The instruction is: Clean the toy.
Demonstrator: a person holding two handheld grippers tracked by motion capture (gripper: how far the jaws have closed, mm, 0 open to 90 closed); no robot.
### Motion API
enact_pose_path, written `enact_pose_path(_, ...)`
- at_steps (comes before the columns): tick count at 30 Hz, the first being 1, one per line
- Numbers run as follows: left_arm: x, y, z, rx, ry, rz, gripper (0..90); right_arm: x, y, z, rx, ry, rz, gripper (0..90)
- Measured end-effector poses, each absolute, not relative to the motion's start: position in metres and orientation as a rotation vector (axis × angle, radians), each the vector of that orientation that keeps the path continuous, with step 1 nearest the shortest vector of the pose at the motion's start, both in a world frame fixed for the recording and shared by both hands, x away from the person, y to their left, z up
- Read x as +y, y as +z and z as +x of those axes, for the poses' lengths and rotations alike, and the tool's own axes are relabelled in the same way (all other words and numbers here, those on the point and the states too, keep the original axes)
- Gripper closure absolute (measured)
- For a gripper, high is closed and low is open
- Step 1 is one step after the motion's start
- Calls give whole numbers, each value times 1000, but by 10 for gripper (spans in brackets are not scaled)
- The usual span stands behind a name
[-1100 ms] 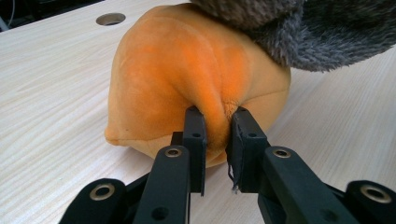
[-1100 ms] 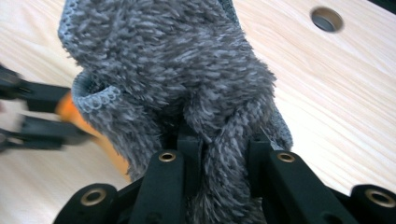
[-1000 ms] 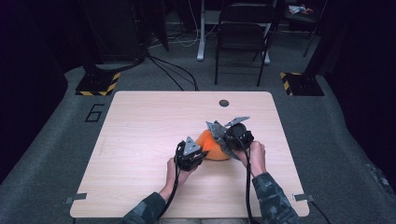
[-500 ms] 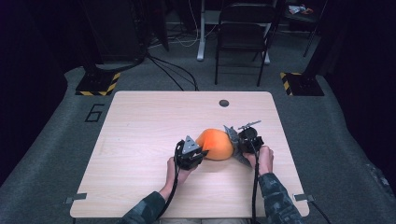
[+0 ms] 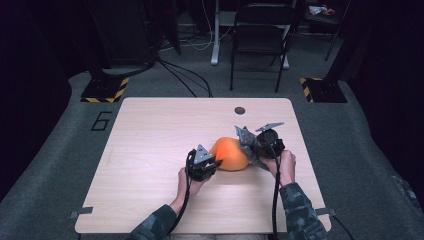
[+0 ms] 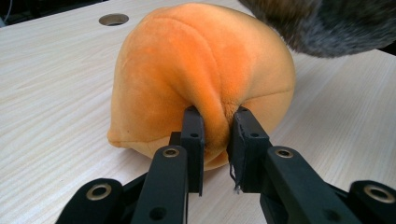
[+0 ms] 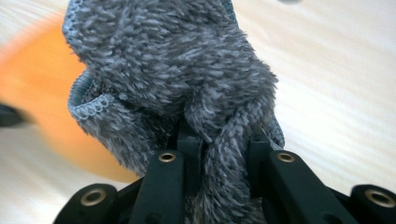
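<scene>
An orange plush ball [image 5: 229, 153] lies on the wooden table [image 5: 150, 150], right of its middle. My left gripper [image 5: 212, 162] is at the ball's near left side, shut on a pinched fold of the orange plush [image 6: 217, 126]. A grey fuzzy cloth [image 5: 247, 142] hangs bunched at the ball's right side, just off the table. My right gripper [image 5: 256, 150] is shut on that grey cloth [image 7: 224, 158], and the cloth's stitched hem [image 7: 88, 107] curls over in front of the blurred orange ball [image 7: 42, 102].
A round cable hole [image 5: 240, 110] sits near the table's far edge. Beyond the table stand a black folding chair [image 5: 260, 40] and floor cables. The left half of the table is bare wood.
The right gripper swung out to the right with the grey cloth, then came back in against the ball's right side. The left gripper kept its hold on the ball.
</scene>
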State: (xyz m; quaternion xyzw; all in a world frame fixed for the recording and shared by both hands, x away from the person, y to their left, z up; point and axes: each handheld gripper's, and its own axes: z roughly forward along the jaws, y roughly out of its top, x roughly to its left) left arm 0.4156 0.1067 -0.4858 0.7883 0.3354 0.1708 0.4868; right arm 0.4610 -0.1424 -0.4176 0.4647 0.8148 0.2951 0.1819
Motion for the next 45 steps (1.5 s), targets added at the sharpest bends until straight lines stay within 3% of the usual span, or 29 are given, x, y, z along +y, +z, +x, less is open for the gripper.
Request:
enact_pose_path(5,108,-486,416,812,423,1937,734,-116,-421,455,2370,771,1218,748)
enact_pose_path(9,105,-486,414,754,471,1947,497,-118,-429,458,2368,767,1239,749)
enact_pose_path(11,100,-488,412,735,533,1989,451,-121,-431,459,2368,800,1250,749)
enact_pose_path(12,98,-489,412,730,561,2000,459,-121,-431,459,2371,802,1250,749)
enact_pose_path(16,98,-493,413,746,573,1995,678,-119,-431,458,2375,798,1234,749)
enact_pose_path(19,99,-487,411,764,574,1994,742,-115,-422,453,2328,825,1199,751)
enact_pose_path(24,102,-474,409,792,530,1964,767,-92,-398,435,2356,917,1064,751)
enact_pose_path(28,100,-475,409,797,508,1976,771,-76,-410,434,2372,837,1011,752)
enact_pose_path(45,106,-485,417,819,468,1960,769,-117,-430,455,2374,817,1225,752)
